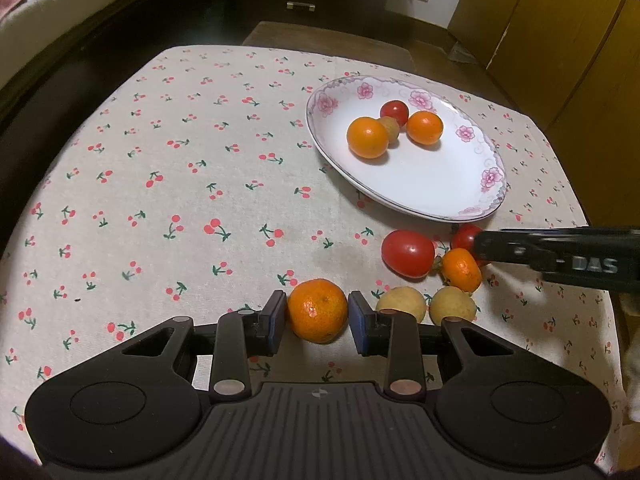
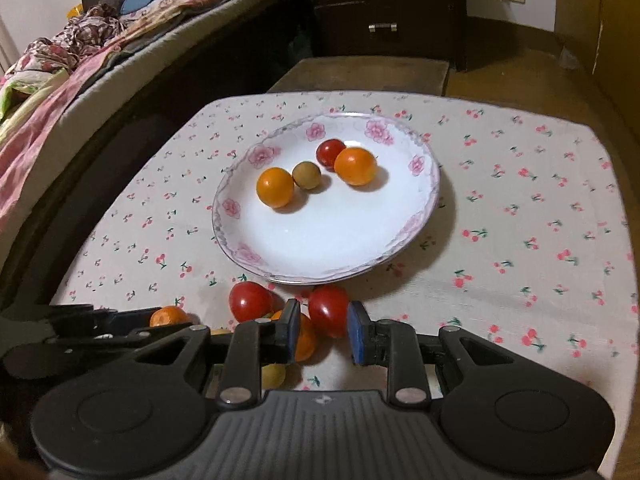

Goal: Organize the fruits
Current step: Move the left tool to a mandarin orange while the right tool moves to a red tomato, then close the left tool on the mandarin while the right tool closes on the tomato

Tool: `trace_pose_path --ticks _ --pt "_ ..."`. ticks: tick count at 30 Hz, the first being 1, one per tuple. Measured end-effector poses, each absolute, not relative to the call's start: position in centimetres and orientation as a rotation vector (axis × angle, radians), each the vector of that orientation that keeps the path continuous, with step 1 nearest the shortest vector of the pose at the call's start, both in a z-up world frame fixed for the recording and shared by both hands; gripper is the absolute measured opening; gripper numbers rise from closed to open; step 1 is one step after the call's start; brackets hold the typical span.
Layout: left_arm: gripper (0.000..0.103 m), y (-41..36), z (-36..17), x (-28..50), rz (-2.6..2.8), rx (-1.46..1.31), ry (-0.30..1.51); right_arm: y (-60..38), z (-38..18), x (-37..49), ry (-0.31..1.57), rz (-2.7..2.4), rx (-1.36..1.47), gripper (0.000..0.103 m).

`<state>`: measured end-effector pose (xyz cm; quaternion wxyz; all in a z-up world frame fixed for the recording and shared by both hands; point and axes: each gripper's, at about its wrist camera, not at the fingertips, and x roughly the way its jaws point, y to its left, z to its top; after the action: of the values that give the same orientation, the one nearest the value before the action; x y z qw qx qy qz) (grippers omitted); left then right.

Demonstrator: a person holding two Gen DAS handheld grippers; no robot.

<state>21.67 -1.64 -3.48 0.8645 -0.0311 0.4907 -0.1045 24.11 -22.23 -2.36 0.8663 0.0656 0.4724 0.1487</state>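
Note:
A white flowered plate (image 1: 436,196) (image 2: 332,248) holds two oranges, a red tomato and a small brown fruit. Loose fruit lies on the cloth in front of it. My left gripper (image 1: 318,316) is shut on an orange tangerine (image 1: 318,310), which also shows in the right wrist view (image 2: 168,315). My right gripper (image 2: 324,326) is shut on a red tomato (image 2: 329,309), with another tomato (image 2: 250,301) and an orange (image 2: 306,338) to its left. In the left wrist view the right gripper (image 1: 480,246) reaches in from the right beside a tomato (image 1: 408,253), an orange (image 1: 462,269) and two yellow fruits (image 1: 402,304).
The table wears a cherry-print cloth (image 1: 180,184) (image 2: 520,216). A bed (image 2: 80,60) lies to the left, a dark drawer unit (image 2: 380,4) and a wooden stool (image 2: 360,74) stand behind, and wooden cabinets (image 1: 560,40) stand at the right.

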Motion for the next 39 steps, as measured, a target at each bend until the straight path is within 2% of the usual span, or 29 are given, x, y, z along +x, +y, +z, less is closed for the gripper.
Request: trace_pose_path --ticks 13,30,39 --pt "0.042 -1.5 -3.5 21.5 -0.227 -0.074 1.031 -21.2 -3.8 24.9 1.014 0.323 0.095 0.031" --pt "0.044 -1.4 -3.6 21.2 -0.239 -0.060 1.015 -19.9 -4.3 25.3 0.951 0.361 0.048 0.033" --pt "0.044 -1.6 -3.6 20.9 -0.248 -0.031 1.012 -19.4 -4.2 24.5 0.970 0.365 -0.030 0.029"
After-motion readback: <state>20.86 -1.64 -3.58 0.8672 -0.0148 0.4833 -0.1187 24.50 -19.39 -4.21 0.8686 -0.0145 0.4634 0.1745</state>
